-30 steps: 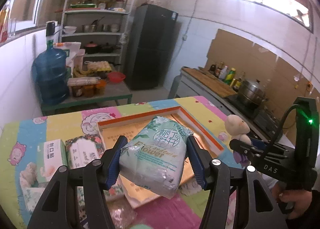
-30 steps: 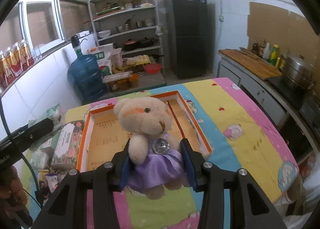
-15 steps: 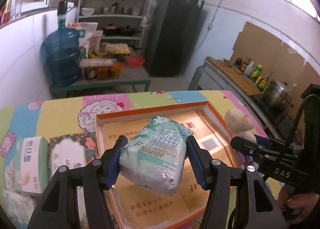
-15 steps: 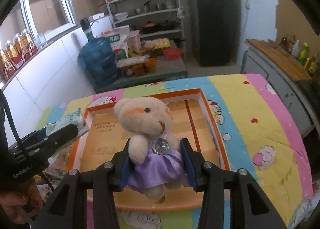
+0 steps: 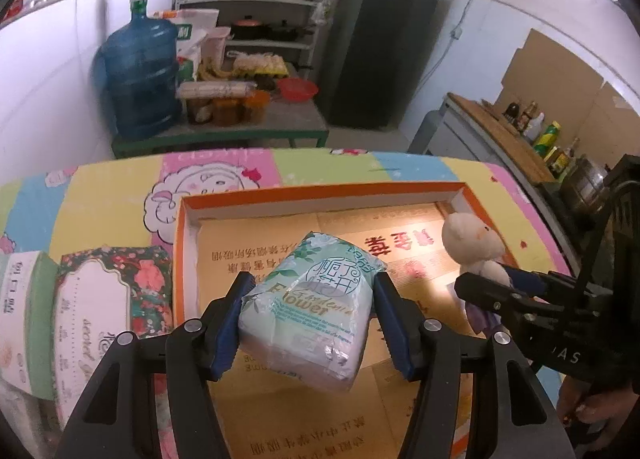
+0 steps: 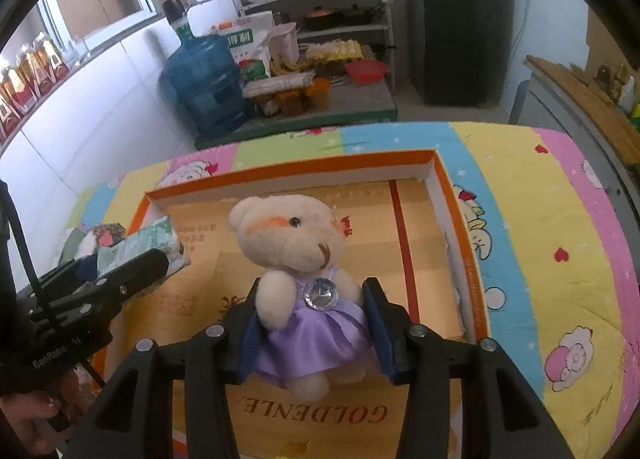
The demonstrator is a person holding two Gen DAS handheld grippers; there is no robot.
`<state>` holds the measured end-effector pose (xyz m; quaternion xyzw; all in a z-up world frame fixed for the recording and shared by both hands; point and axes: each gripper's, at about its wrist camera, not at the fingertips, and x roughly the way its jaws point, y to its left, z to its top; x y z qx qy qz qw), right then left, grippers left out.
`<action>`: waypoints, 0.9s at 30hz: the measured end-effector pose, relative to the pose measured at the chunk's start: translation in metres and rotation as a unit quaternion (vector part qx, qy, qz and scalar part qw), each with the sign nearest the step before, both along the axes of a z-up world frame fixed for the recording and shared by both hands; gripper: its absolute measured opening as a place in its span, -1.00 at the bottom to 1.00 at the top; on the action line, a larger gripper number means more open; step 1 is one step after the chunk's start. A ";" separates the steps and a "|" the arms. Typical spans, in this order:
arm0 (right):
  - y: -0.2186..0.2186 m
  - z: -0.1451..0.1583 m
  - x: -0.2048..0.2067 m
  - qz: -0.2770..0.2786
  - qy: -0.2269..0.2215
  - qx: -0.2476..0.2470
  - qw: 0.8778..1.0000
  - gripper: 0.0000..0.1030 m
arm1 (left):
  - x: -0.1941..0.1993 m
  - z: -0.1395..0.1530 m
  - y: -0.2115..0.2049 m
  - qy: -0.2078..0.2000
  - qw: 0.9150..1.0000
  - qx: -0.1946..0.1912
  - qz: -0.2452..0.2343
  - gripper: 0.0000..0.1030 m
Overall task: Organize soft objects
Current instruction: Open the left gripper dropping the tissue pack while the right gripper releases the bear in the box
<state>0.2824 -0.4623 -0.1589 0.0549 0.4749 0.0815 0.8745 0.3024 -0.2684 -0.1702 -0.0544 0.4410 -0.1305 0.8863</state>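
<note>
My left gripper (image 5: 312, 295) is shut on a pale green tissue pack (image 5: 312, 311) and holds it above the left half of the orange-rimmed cardboard box (image 5: 320, 191). My right gripper (image 6: 312, 299) is shut on a cream teddy bear in a purple dress (image 6: 300, 259) and holds it above the box (image 6: 288, 171), right of the left gripper. The bear also shows in the left wrist view (image 5: 474, 247), and the tissue pack in the right wrist view (image 6: 136, 245).
Two tissue boxes, one floral (image 5: 96, 311) and one green and white (image 5: 24, 323), lie left of the box on the colourful cartoon tablecloth (image 6: 540, 219). Behind the table are a blue water jug (image 5: 138, 79), shelves, a dark fridge (image 5: 380, 39) and a counter with bottles at right.
Both grippers have moved forward and lower over the orange box, each still holding its object. The box now fills more of both views.
</note>
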 end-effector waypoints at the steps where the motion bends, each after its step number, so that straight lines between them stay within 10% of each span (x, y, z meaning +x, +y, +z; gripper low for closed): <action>1: 0.000 -0.002 0.001 0.001 0.002 0.000 1.000 -0.06 | 0.002 -0.003 0.000 0.006 1.000 -0.002 0.001 0.20; 16: -0.010 -0.014 0.010 0.005 0.004 0.023 1.000 0.37 | -0.004 -0.005 -0.007 0.006 1.000 -0.002 0.006 0.46; 27: -0.020 0.029 -0.025 -0.044 -0.057 0.053 0.996 0.38 | -0.037 0.056 0.005 -0.061 0.997 -0.035 -0.025 0.47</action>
